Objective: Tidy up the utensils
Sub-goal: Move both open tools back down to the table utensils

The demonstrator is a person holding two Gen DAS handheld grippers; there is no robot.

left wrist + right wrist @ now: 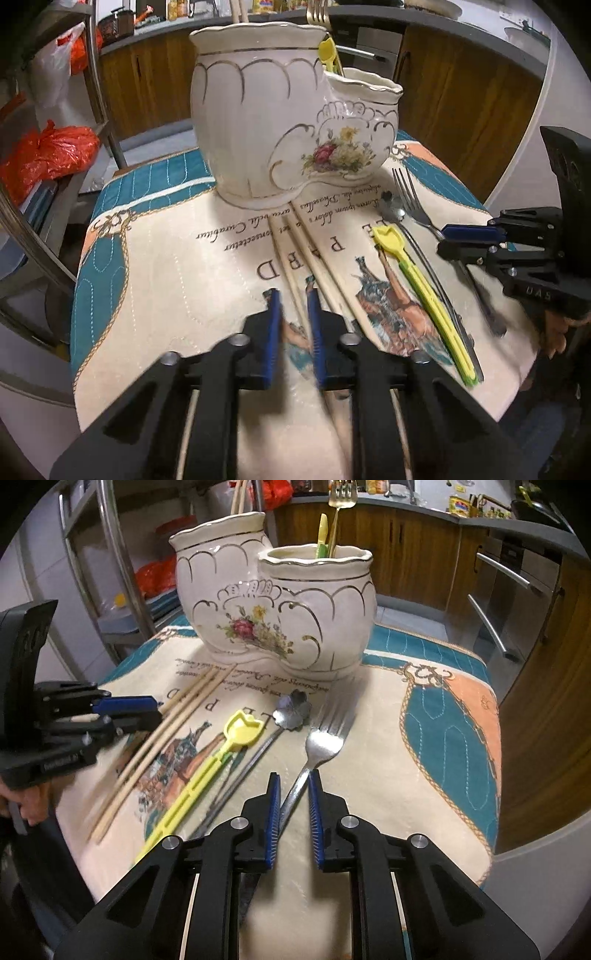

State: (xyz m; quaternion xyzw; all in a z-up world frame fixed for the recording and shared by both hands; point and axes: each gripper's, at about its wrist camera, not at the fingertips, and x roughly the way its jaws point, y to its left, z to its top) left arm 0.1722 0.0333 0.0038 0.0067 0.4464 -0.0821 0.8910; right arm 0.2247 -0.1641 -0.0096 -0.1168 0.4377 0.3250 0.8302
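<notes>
The gold fork (pixel 318 13) and upright chopsticks (pixel 238 11) in the ceramic holder (pixel 258 122) are cut off by the top edge. Motion blurs the lying chopsticks' (pixel 110 797) near ends. The silver fork's (pixel 317 742) handle end hides beneath the right claw (pixel 294 794).

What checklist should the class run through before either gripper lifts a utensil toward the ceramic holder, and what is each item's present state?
1. Left gripper lined up over the chopsticks: ok.
2. Left gripper closed on the chopsticks: cannot tell, blurred.
3. Right gripper straddling the silver fork handle: ok.
4. Right gripper clamped on the fork: not ok, gaps show either side.
5. Ceramic holder upright on the mat: ok.
6. Yellow utensil and flower spoon clear of the fork: ok.
</notes>
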